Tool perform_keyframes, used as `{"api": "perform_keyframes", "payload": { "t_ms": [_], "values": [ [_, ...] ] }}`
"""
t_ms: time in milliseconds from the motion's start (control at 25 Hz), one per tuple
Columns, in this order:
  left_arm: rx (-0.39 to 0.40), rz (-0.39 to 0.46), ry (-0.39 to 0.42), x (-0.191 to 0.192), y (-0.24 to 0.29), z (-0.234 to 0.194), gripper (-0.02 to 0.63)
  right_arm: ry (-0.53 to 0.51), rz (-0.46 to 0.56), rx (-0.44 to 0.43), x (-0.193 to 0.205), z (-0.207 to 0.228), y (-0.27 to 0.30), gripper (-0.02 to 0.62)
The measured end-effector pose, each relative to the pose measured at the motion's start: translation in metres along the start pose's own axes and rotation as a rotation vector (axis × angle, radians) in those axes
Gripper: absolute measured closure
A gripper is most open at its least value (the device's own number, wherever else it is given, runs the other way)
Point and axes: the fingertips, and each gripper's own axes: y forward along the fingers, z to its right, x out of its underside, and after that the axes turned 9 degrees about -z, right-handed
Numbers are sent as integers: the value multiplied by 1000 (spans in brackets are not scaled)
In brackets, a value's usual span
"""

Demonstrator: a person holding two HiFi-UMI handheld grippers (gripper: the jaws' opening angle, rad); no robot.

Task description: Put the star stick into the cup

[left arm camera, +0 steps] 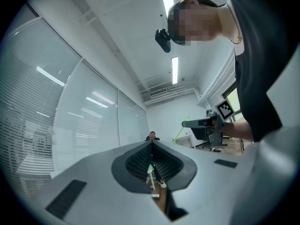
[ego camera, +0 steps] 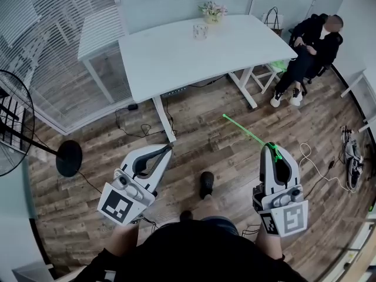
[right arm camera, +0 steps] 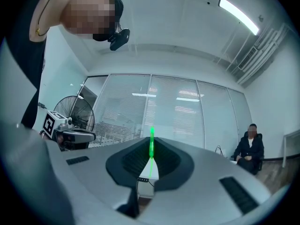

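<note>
My right gripper is shut on the green star stick, which juts forward and left over the wooden floor; in the right gripper view the stick stands up from between the closed jaws. The glass cup stands far ahead on the white table, well away from both grippers. My left gripper is held level at the left, jaws together with nothing in them. The left gripper view shows its jaws meeting, and the right gripper off to the side.
A small flower pot sits behind the cup. A person sits at the far right beside a white stool. A standing fan with a round base is at the left. Cables lie on the floor at the right.
</note>
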Motion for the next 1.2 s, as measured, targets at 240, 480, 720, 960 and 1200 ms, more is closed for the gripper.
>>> {"api": "perform_keyframes", "payload": {
  "t_ms": [240,480,720,960,1200],
  "values": [
    [-7,-7,2,7,38,-26,592,2,5,-14,5,29,42,572],
    [-22,-20,3,13,75,-52,592,2,5,-32,8,57,83,572],
    [-38,-21,10,9,116,-75,592,6,3,-53,8,89,120,572],
    [-61,-23,15,8,151,-98,592,5,20,-81,5,115,158,572],
    [-77,-16,21,9,185,-118,592,1,26,-100,8,140,191,572]
  ]
}}
